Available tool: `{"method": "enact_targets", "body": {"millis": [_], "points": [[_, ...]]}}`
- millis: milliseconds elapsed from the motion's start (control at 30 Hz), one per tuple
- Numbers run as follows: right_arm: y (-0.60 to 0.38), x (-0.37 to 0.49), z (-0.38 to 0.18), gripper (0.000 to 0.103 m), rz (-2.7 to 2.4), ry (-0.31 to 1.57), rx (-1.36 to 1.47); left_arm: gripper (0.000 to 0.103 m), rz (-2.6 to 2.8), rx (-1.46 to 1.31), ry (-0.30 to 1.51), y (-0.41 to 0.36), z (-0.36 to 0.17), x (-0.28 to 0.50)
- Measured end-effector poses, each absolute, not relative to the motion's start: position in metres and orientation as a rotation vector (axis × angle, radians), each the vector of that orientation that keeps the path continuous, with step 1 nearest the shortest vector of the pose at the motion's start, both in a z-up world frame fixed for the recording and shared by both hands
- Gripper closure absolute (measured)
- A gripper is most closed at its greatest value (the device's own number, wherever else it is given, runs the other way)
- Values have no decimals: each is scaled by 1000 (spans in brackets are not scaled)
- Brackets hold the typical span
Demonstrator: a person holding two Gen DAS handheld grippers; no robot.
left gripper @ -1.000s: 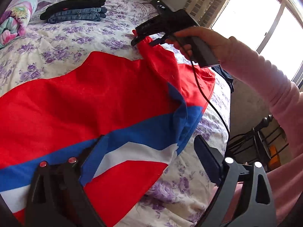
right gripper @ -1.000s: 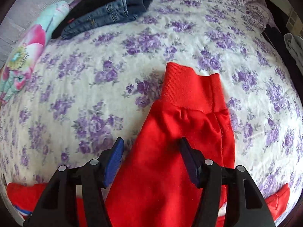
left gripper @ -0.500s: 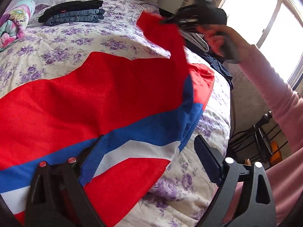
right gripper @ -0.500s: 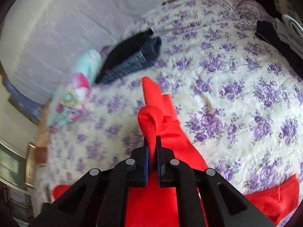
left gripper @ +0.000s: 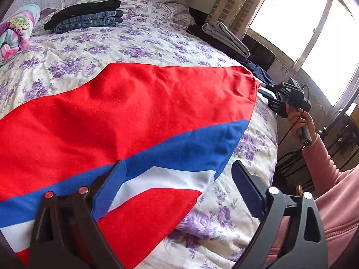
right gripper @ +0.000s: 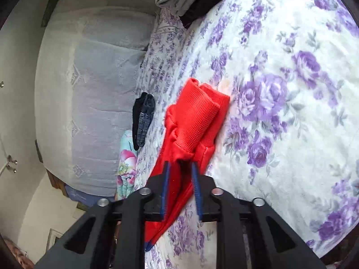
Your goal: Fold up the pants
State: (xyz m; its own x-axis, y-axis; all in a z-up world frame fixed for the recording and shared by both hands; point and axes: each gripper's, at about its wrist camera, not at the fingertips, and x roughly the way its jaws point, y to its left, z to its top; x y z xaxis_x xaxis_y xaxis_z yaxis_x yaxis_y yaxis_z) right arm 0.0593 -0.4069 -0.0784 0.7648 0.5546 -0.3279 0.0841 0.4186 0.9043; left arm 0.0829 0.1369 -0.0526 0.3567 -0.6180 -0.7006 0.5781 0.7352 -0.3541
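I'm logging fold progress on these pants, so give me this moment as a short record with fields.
garment: red pants with a blue and white stripe, spread on the floral bedspread
fold state: one leg laid across, cuff at the bed's edge
right gripper: jaws just opening, parted, cuff fabric between them
left gripper: open, over the stripe
other items: folded jeans stack, grey folded cloth

the bed [left gripper: 139, 44], under a cream cover with purple flowers, carries the red pants [left gripper: 134, 103] with blue and white stripes, spread over its near half. at the far left lies a stack of folded dark pants and jeans [left gripper: 87, 16] beside a flowered pillow [left gripper: 15, 31]. folded grey cloth [left gripper: 226, 37] rests at the far right edge.
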Motion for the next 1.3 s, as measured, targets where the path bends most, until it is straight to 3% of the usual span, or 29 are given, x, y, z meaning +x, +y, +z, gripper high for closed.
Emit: {"method": "enact_targets", "body": {"millis": [67, 233, 267, 300, 333, 367, 400, 567, 733, 767, 867, 900, 1133, 1200, 1300], "points": [[-410, 59, -68, 57, 340, 623, 1110, 11, -765, -44, 926, 136, -53, 82], [-415, 87, -68, 57, 260, 704, 1040, 11, -753, -32, 923, 135, -52, 82], [-413, 95, -69, 62, 259, 717, 1028, 11, -751, -30, 924, 134, -52, 82], [-410, 101, -68, 78, 244, 738, 984, 11, -747, -27, 924, 134, -53, 82], [-408, 105, -61, 81, 223, 748, 920, 11, -743, -22, 923, 133, -53, 82], [-403, 106, -52, 94, 213, 740, 840, 11, -740, -17, 922, 133, -53, 81], [-398, 106, -43, 97, 198, 727, 773, 11, -737, -10, 922, 132, -53, 81], [-397, 89, -13, 97, 203, 612, 671, 11, -719, 17, 919, 129, -52, 78], [-420, 95, -81, 97, 133, 711, 748, 10, -729, 32, 925, 126, -54, 78], [-423, 91, -82, 95, 149, 700, 759, 10, -726, 37, 926, 126, -54, 78], [-424, 78, -63, 72, 80, 700, 722, 10, -718, 48, 926, 125, -53, 77], [-419, 73, -51, 69, 43, 688, 671, 10, -709, 49, 924, 125, -52, 77], [-334, 78, 4, 57, 283, 595, 424, 6, -681, -67, 824, 140, -20, 67], [-312, 90, -6, 54, 312, 645, 365, 5, -606, -43, 872, 144, -31, 70], [-302, 109, -58, 50, 253, 872, 304, 5, -573, -6, 923, 149, -53, 60]]}}
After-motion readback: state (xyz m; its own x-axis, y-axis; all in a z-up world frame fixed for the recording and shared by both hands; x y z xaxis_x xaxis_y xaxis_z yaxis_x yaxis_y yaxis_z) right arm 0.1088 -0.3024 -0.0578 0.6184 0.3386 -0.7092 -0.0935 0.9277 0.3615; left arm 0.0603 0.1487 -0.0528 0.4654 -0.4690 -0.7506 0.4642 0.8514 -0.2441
